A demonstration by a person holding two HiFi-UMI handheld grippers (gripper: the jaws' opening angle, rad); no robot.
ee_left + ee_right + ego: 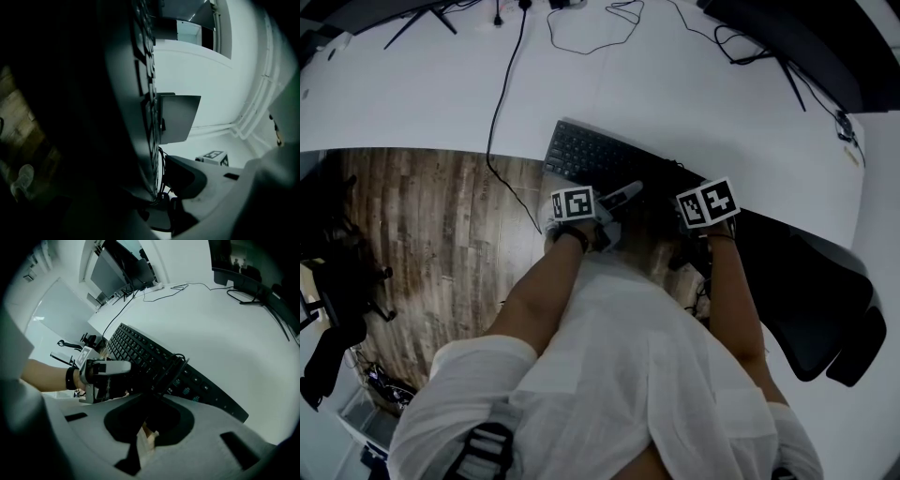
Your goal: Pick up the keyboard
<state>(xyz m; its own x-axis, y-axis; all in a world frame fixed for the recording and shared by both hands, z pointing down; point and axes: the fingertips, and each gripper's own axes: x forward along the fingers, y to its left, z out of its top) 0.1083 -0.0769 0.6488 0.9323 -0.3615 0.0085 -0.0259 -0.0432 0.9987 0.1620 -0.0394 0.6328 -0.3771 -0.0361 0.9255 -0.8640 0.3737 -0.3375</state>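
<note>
The black keyboard lies at the near edge of the white desk, its front sticking out over the floor. My left gripper is level and holds the keyboard's near edge, its jaws closed on it. In the left gripper view the keyboard stands edge-on between the jaws of the left gripper. My right gripper points steeply down further right. Here the right gripper is shut on the keyboard's front edge, where its coiled cable lies. The left gripper shows beside it.
Loose cables run across the desk and down over its edge. A monitor and its stand are at the back right. A black chair sits to the right, with wooden floor to the left.
</note>
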